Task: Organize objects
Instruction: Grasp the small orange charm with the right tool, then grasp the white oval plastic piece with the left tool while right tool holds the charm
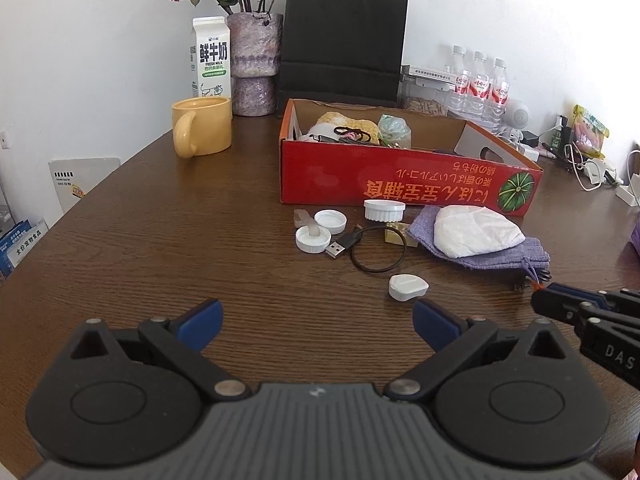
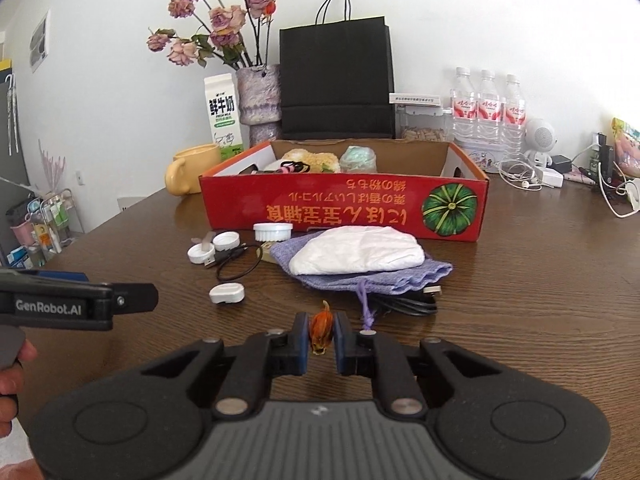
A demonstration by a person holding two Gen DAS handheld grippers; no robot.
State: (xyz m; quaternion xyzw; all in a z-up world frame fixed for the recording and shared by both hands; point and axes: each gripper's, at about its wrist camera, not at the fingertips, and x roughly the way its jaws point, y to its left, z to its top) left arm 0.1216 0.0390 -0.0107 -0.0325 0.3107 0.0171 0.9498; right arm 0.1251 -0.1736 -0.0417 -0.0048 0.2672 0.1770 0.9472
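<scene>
Right wrist view: the right hand-held gripper [image 2: 322, 340] has its blue-padded fingers closed on a small orange dried thing [image 2: 321, 330], held just above the dark wooden worktop [image 2: 520, 300]. At 12 o'clock from it lies a purple cloth pouch [image 2: 360, 272] with a white folded packet [image 2: 360, 254] resting on top, and a black cable [image 2: 404, 304] just beside the pouch's near edge. Behind those stands the red cardboard box [image 2: 344, 210], printed upside down with orange Japanese lettering and a green pumpkin picture; soft yellow and green items sit inside. At 10 o'clock are white caps [image 2: 226, 241], a looped USB cable [image 2: 236, 260] and a white flat tag [image 2: 227, 293].

The left hand-held gripper [image 1: 318, 320] hangs wide open with nothing between its fingers; seen from the right wrist it enters at 9 o'clock, its side reading "GenRobot.AI".

At the back, the milk carton [image 1: 211, 60] reads "FRESH MILK" under large Chinese characters. Near it are a yellow mug [image 1: 202, 126], a vase of dried roses [image 1: 254, 60], a black paper bag [image 1: 344, 40] and three red-labelled water bottles [image 1: 478, 80].
</scene>
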